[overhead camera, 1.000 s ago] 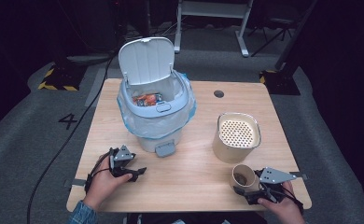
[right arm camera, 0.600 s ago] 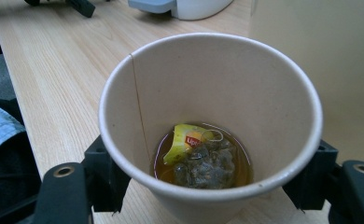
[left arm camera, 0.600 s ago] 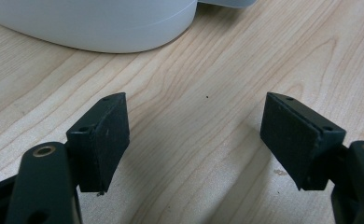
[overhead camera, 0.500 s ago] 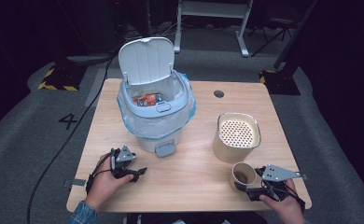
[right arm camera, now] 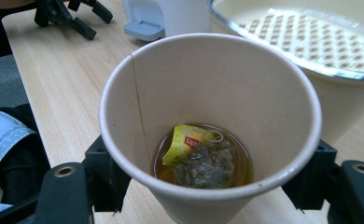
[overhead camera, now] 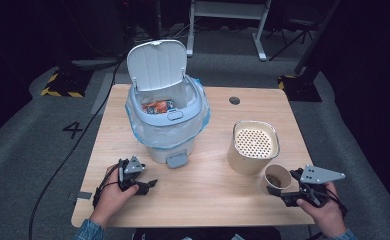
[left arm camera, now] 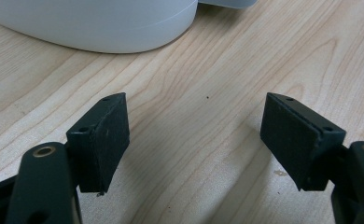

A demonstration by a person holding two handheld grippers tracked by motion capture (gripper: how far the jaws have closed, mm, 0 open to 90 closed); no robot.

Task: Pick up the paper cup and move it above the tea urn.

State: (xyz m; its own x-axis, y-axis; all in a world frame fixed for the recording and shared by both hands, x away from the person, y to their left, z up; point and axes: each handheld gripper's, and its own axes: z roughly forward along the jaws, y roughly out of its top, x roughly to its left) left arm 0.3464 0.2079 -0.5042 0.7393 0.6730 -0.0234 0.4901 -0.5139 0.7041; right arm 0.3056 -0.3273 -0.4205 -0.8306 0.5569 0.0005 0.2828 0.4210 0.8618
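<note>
A paper cup [overhead camera: 277,178] sits between the jaws of my right gripper [overhead camera: 283,186] at the table's front right, raised a little off the wood. The jaws have just been closing, and their pads press the cup's [right arm camera: 208,93] sides. Inside lie a used tea bag [right arm camera: 194,156] with a yellow tag and some brown liquid. My left gripper [overhead camera: 145,186] rests low at the front left with its jaws wide open over bare wood [left arm camera: 194,140], just in front of the white pedal bin [overhead camera: 168,125].
The bin's lid stands open, with a blue liner and coloured wrappers inside. A beige pot with a perforated insert [overhead camera: 254,145] stands right behind the cup. The wooden table [overhead camera: 198,215] has a round cable hole [overhead camera: 234,100] at the back.
The right gripper's jaws have closed onto the paper cup and lifted it slightly, shifting it a little to the right. The left gripper has stayed put.
</note>
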